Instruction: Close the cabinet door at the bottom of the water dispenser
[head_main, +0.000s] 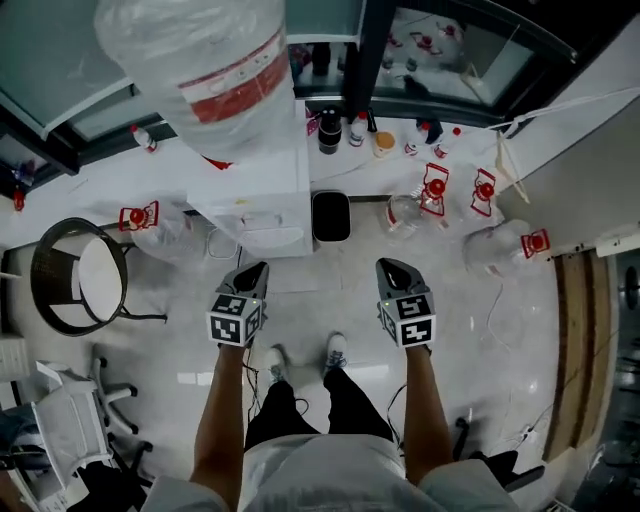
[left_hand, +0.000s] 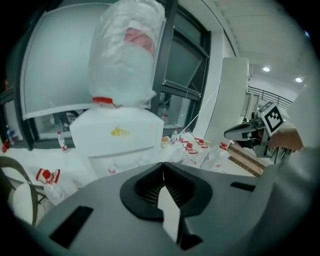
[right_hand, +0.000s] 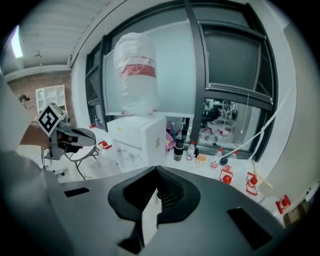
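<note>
- Water dispenser (head_main: 265, 195): white, standing on the floor straight ahead of you, topped by a plastic-wrapped jug (head_main: 205, 70); its bottom door cannot be made out.
- Your left tool (head_main: 254, 270): jaws pressed together, nothing between them, apart from the dispenser.
- Your right tool (head_main: 392, 266): likewise closed and empty.
- Black bin (head_main: 331, 216): just right of the dispenser.

no legible text or labels
</note>
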